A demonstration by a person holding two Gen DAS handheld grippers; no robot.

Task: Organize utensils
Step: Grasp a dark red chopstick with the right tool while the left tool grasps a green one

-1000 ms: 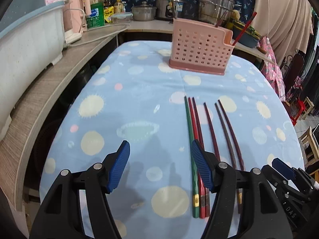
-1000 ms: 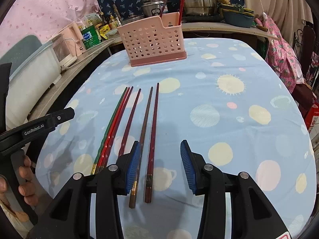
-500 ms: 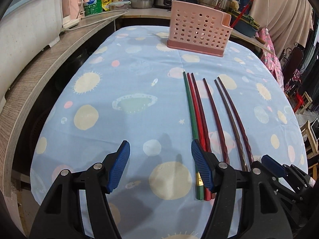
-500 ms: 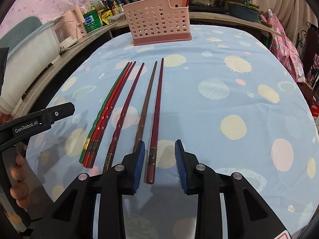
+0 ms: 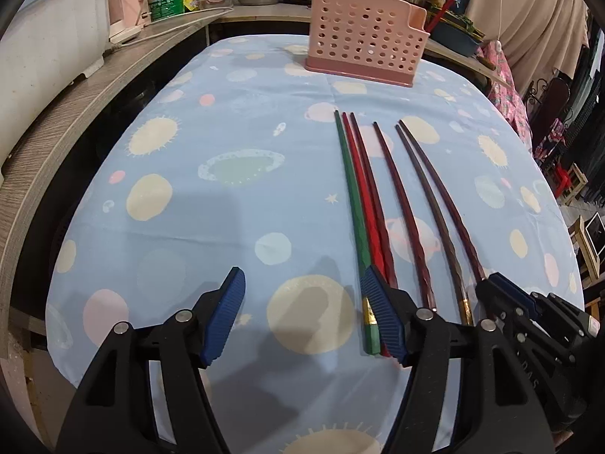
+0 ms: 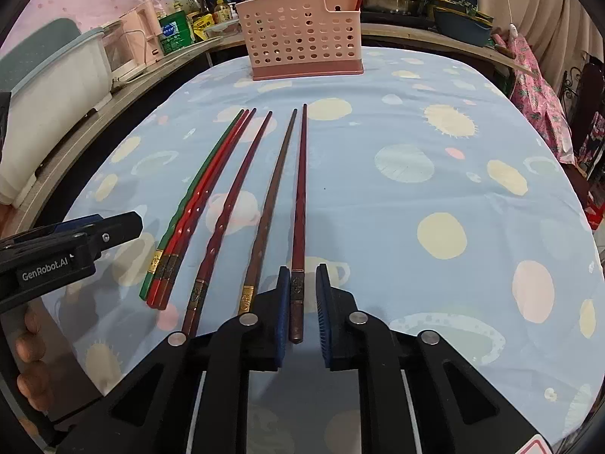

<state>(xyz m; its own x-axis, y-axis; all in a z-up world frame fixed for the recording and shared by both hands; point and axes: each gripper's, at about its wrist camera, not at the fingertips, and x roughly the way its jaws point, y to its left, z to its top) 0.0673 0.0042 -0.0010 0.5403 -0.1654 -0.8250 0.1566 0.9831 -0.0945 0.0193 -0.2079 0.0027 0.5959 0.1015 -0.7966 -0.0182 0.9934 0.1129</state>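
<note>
Six chopsticks are lying side by side on the table (image 6: 435, 196), which is wearing a blue cloth printed with suns and planets. From the left in the right wrist view they are a green chopstick (image 6: 196, 189), two red ones just beside it, a dark red one a little apart, a brown chopstick (image 6: 272, 196), and the rightmost chopstick (image 6: 299, 204), dark red. All are pointing their thin tips toward the pink holder (image 6: 302, 38) standing at the far end of the table, where a couple of sticks are already poking out of its raised corner compartment.

The right gripper (image 6: 300, 302) is pointing down at the near end of the rightmost chopstick, and its fingers are clenching on that thick end, one blue pad on each side; the stick is lying flat on the cloth.

The left gripper (image 5: 302, 314) is hovering low over the near edge of the table, its fingers opening, released and holding nothing. Its right finger (image 5: 382, 317) is sitting just above the butt of the green chopstick (image 5: 353, 208). A person's hand (image 6: 30, 370) is gripping the left gripper's handle.
</note>
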